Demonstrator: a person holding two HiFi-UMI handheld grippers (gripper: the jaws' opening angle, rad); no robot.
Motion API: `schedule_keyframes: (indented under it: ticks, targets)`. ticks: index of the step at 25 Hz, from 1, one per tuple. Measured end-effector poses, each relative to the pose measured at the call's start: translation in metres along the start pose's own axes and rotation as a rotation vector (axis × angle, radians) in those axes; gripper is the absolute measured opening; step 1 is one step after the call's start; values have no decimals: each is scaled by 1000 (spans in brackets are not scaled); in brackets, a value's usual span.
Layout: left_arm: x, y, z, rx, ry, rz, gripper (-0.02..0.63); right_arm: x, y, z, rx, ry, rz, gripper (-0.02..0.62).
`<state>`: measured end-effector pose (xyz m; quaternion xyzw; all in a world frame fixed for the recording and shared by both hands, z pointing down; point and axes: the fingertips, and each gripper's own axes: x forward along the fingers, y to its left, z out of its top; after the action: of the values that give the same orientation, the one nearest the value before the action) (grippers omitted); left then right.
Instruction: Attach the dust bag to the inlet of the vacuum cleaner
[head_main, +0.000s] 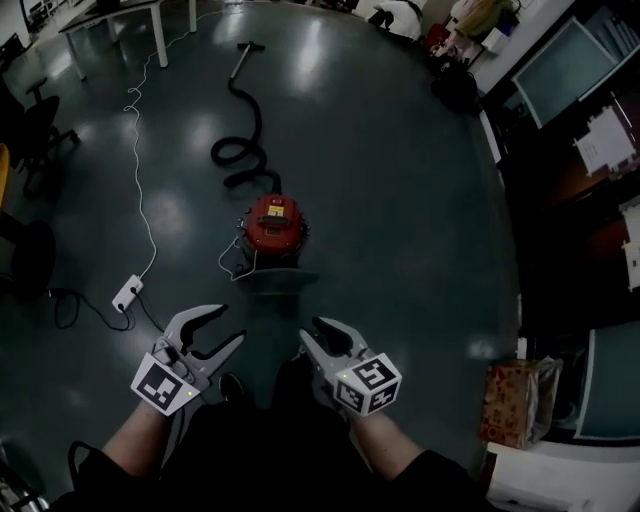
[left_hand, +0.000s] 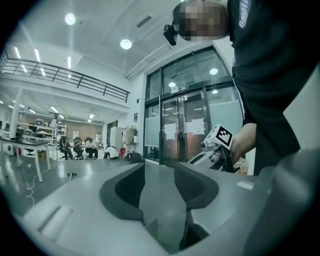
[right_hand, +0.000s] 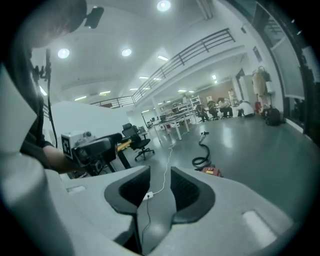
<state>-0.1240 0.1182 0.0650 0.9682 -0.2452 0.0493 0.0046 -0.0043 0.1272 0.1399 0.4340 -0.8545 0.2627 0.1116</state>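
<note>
The red vacuum cleaner (head_main: 272, 222) stands on the dark floor ahead of me, and its black hose (head_main: 240, 130) curls away behind it. A flat grey piece (head_main: 275, 281) lies on the floor just in front of it. No dust bag that I can make out shows in any view. My left gripper (head_main: 228, 328) and right gripper (head_main: 312, 332) are held up side by side near my body, well short of the vacuum. Both are open with nothing between the pads. The right gripper view shows the vacuum (right_hand: 212, 171) far off beyond the open jaws.
A white power strip (head_main: 127, 293) lies left of the vacuum, its white cable (head_main: 140, 190) running back toward a table (head_main: 110, 15). Office chairs (head_main: 40, 120) stand at the left. A brown box (head_main: 515, 400) and shelving line the right side. Glass doors (left_hand: 185, 130) face the left gripper.
</note>
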Motion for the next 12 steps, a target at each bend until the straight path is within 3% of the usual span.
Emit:
schedule_keyframes:
  ticks: [2, 5, 8, 12]
  targets:
    - [-19, -14, 7, -30, -18, -9, 173, -11, 24, 8, 21, -42, 9, 107]
    - [-34, -39, 35, -89, -115, -43, 127, -32, 57, 23, -7, -106, 55, 64]
    - [-35, -67, 61, -64, -169, -87, 75, -49, 82, 35, -56, -167, 108, 26]
    - [-26, -99, 81, -50, -180, -83, 18, -78, 102, 44, -110, -215, 179, 2]
